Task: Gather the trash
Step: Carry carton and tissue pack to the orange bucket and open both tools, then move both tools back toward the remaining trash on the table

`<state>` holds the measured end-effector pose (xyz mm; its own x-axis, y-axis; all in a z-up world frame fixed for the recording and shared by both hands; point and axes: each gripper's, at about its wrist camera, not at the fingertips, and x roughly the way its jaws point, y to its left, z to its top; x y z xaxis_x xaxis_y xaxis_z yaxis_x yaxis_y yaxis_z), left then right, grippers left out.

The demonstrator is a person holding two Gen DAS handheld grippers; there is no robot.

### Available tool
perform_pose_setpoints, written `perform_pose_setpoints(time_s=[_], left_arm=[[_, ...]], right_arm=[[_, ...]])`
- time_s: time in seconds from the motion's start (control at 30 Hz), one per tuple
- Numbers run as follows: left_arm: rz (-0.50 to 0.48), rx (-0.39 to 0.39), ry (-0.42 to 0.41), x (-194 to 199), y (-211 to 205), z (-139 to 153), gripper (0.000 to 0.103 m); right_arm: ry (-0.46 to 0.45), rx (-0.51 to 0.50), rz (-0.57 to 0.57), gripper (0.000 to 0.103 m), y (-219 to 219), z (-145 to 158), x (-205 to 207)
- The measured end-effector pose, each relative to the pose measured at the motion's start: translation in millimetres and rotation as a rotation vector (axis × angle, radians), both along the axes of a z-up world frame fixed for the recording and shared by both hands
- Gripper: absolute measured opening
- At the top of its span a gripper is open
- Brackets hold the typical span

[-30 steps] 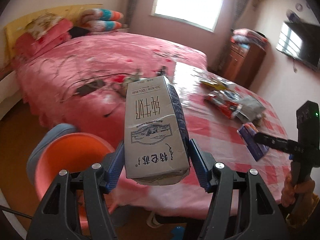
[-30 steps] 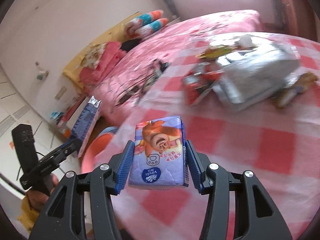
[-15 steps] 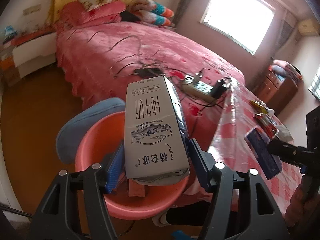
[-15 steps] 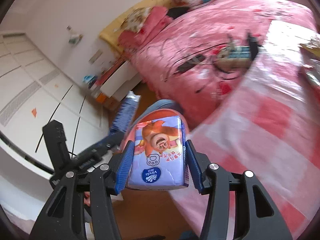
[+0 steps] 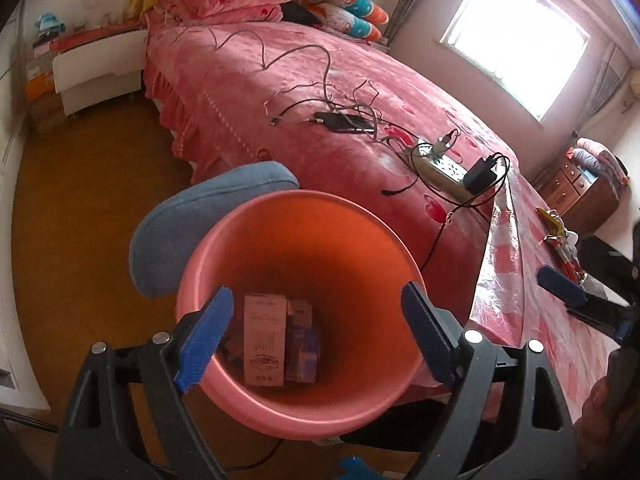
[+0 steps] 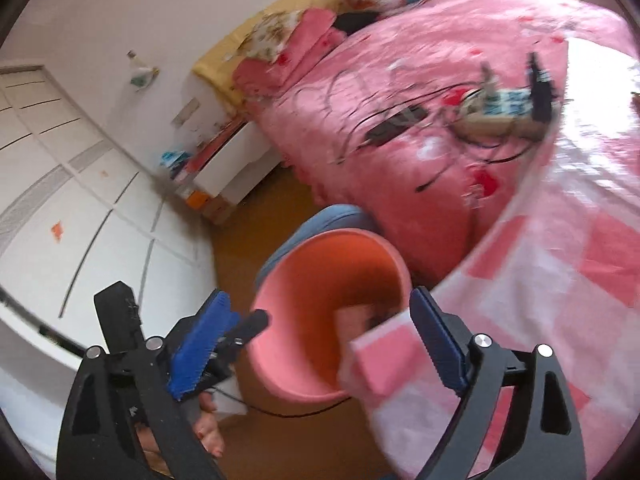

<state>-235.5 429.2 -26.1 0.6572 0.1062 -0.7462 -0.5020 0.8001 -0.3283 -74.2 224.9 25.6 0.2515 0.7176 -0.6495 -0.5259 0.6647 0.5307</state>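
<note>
Trash lies at the bottom of the pink bin (image 5: pixel 304 236): a milk carton (image 5: pixel 264 344) and a purple tissue pack (image 5: pixel 305 346), directly below and between the spread fingers of the left tool (image 5: pixel 316 336). That tool gapes wide, holding nothing. The right tool (image 6: pixel 316 344) is likewise wide open and empty, above the bin's near rim beside the desk (image 6: pixel 560 272).

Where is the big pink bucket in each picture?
Left wrist view: the pink bucket sits bottom centre, between the open fingers, with boxes inside.
Right wrist view: the pink bucket sits lower centre, beside the checked tablecloth.
Shared landmark: the blue cushion behind the bucket.
</note>
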Motion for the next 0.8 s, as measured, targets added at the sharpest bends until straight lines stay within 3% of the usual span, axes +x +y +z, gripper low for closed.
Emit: perform_pose_setpoints(time_s=[0.43,0.8], left_arm=[[-0.075,-0.021,-0.005,7.5,-26.7,6.4,0.09],[-0.15,-0.021,0.02,21.4,-68.2,21.6,0.09]], right_arm=[[-0.135,-0.096,-0.127,0.093,-63.7,2.6,-17.0],[-0.225,-0.105,-0.215,0.096,-120.5,10.1,-29.8]])
